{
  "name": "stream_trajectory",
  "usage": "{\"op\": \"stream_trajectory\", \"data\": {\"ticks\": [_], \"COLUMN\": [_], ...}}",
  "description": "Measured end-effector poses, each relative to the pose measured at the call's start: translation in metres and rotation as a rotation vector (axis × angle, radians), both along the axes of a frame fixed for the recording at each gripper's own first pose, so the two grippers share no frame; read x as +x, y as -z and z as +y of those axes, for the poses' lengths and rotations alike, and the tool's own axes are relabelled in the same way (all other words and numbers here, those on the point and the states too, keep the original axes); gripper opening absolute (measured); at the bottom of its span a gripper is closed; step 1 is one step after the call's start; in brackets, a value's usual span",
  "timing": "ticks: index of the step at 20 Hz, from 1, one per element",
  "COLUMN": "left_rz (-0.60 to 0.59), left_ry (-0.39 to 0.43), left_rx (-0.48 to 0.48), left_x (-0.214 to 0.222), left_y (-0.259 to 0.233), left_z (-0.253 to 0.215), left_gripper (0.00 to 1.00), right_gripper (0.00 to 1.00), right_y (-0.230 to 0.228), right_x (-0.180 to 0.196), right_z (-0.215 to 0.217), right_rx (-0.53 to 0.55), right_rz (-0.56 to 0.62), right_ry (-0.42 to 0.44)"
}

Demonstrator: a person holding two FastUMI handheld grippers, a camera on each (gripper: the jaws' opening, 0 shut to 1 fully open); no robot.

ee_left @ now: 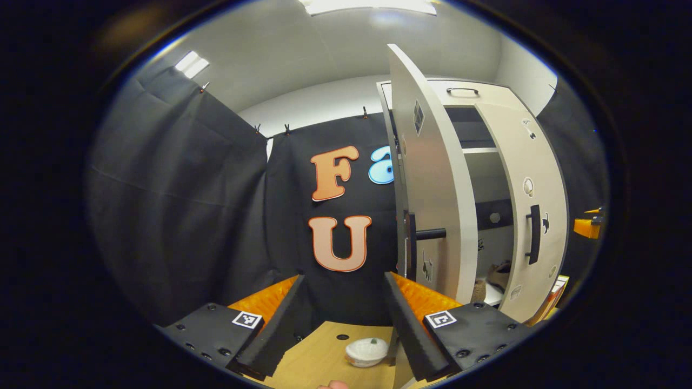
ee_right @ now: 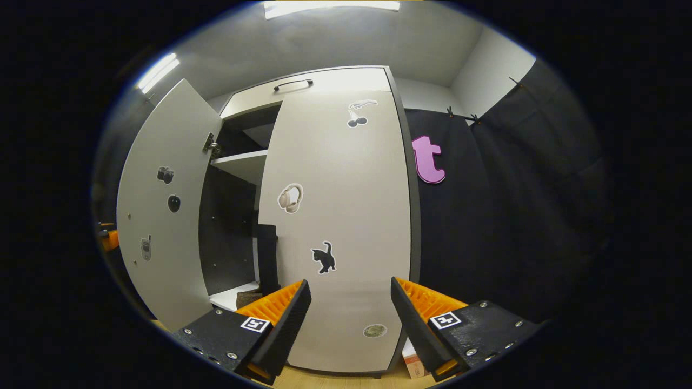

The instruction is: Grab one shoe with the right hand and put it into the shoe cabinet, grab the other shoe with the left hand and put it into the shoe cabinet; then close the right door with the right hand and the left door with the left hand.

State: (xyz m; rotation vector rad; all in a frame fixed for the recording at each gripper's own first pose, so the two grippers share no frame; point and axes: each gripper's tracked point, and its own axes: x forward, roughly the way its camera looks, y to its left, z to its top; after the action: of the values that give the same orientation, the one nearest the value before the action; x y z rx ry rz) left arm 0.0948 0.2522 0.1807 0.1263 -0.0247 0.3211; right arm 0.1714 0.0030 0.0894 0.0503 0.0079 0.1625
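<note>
Both grippers are gaping wide, holding nothing: the left gripper (ee_left: 343, 302) is hovering over a wooden table (ee_left: 319, 351) bearing a white bowl (ee_left: 366, 352); the right gripper (ee_right: 350, 308) is facing the cabinet's (ee_right: 324, 86) nearly closed right door (ee_right: 346, 216). A shoe (ee_left: 500, 274) is lying inside; the left door (ee_left: 432, 178) is standing open.

From the left gripper view I see a light wooden surface (ee_left: 319, 351) with a small dark hole in it and a white bowl-like container (ee_left: 366, 352) sitting on it. Inside the shoe cabinet (ee_left: 489, 162), the pale bottom shelf (ee_left: 493, 294) carries a brownish shoe (ee_left: 500, 274). The upper shelf (ee_right: 240, 163) is plain in the right gripper view.
</note>
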Motion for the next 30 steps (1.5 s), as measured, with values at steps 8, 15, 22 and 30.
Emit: {"op": "stream_trajectory", "data": {"ticks": [8,15,22,30], "left_rz": [0.022,0.040,0.045,0.037], "left_ry": [0.132,0.265,0.368,0.403], "left_rx": [-0.050,-0.071,-0.132,-0.110], "left_x": [0.018,0.051,0.079,0.117], "left_y": [0.007,0.025,0.036,0.040], "left_z": [-0.065,-0.128,-0.170,-0.190], "left_gripper": [0.96,0.94,0.96,0.95], "right_gripper": [0.92,0.92,0.92,0.92], "right_y": [0.002,0.001,0.008,0.005], "right_x": [-0.007,-0.012,-0.017,-0.023], "right_z": [-0.016,-0.022,-0.040,-0.044], "right_rx": [0.011,0.009,-0.017,-0.032], "right_rz": [0.004,0.014,0.029,0.023], "right_ry": [0.025,0.036,0.081,0.093]}}
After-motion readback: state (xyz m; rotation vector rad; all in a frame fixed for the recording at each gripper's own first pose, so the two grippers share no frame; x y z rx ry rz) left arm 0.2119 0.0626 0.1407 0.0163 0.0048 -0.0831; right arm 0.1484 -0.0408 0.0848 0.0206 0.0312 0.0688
